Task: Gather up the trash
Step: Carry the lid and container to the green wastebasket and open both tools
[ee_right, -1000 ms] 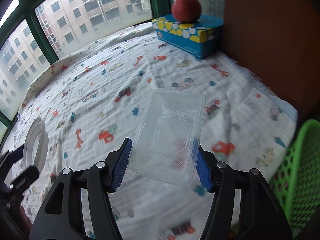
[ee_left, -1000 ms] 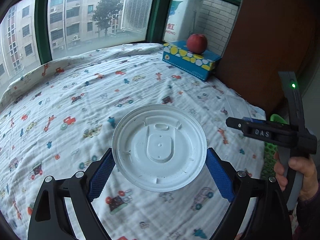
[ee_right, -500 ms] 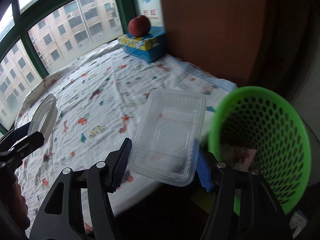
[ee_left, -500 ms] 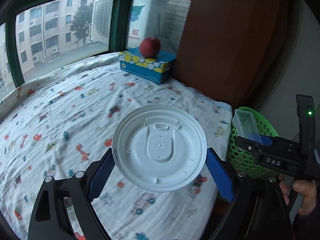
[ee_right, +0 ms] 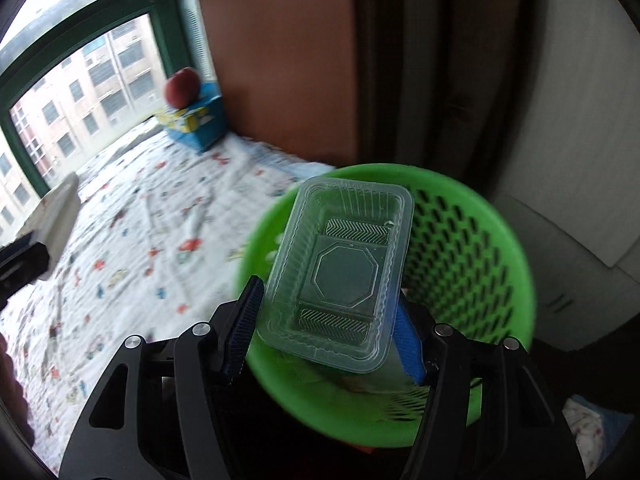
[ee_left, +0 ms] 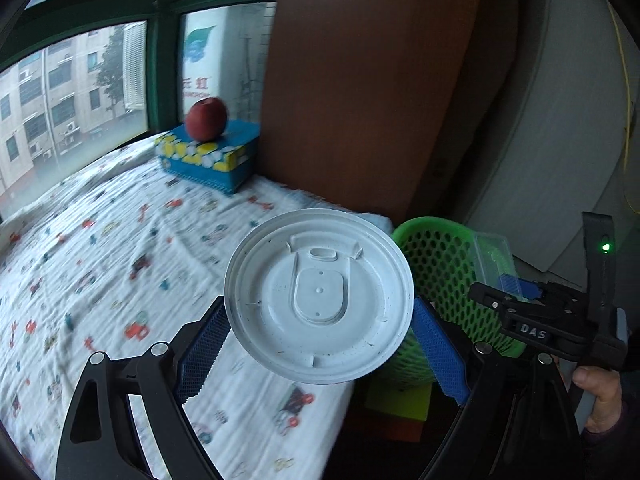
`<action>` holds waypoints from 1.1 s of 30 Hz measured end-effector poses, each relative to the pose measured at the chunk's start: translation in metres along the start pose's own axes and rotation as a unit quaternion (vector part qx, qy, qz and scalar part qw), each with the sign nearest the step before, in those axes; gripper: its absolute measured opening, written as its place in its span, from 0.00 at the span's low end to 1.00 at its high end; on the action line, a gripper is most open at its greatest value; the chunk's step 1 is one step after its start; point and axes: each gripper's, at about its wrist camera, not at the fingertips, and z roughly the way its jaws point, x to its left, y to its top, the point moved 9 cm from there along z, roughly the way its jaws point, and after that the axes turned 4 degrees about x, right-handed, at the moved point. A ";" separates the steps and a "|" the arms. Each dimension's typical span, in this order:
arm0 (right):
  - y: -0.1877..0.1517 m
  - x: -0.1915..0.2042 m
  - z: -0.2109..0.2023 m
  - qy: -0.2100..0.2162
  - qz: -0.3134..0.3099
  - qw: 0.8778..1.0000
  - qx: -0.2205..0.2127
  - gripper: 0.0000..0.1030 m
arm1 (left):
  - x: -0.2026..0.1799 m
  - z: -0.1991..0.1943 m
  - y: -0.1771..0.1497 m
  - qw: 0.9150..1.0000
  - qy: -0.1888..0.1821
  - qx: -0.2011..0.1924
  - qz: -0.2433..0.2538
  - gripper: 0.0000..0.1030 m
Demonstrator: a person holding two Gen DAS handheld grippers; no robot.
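My right gripper grasps the clear plastic tray across its short width, both fingers pressed on its long sides, so the tray's long axis runs straight ahead toward twelve o'clock. In the right wrist view the tray hangs over the mouth of the green basket, whose rim shows around it from nine o'clock through three. I judge this hand the nearer one to the drop.

My left gripper is clenched on the white round lid, fingers at its nine and three o'clock edges. In the left wrist view the lid is above the edge of the bed, with the basket at about two o'clock from it, just beyond the lid's rim. I would need to carry the lid that way before letting go.
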 end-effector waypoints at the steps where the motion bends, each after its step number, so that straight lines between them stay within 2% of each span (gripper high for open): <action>1: 0.001 -0.007 0.001 -0.004 0.001 1.000 0.000 0.60 | -0.006 0.001 0.003 1.000 -0.003 0.000 0.004 0.84; 4: 0.004 -0.023 0.005 -0.010 0.008 1.000 -0.002 0.60 | -0.019 0.006 0.010 1.000 -0.008 -0.001 0.011 0.84; 8: 0.005 -0.041 0.009 -0.026 0.012 1.000 -0.002 0.71 | -0.039 0.015 0.017 1.000 -0.016 0.002 0.024 0.84; 13: 0.001 -0.059 0.003 -0.029 0.023 0.999 -0.008 0.72 | -0.063 0.028 0.025 0.999 -0.023 0.003 0.039 0.84; 26: -0.022 -0.067 -0.031 -0.028 0.029 0.999 -0.036 0.78 | -0.108 0.065 0.027 0.997 -0.045 0.027 0.060 0.84; 33: -0.045 -0.071 -0.041 -0.020 0.038 0.998 -0.038 0.79 | -0.128 0.082 0.024 0.995 -0.055 0.040 0.066 0.85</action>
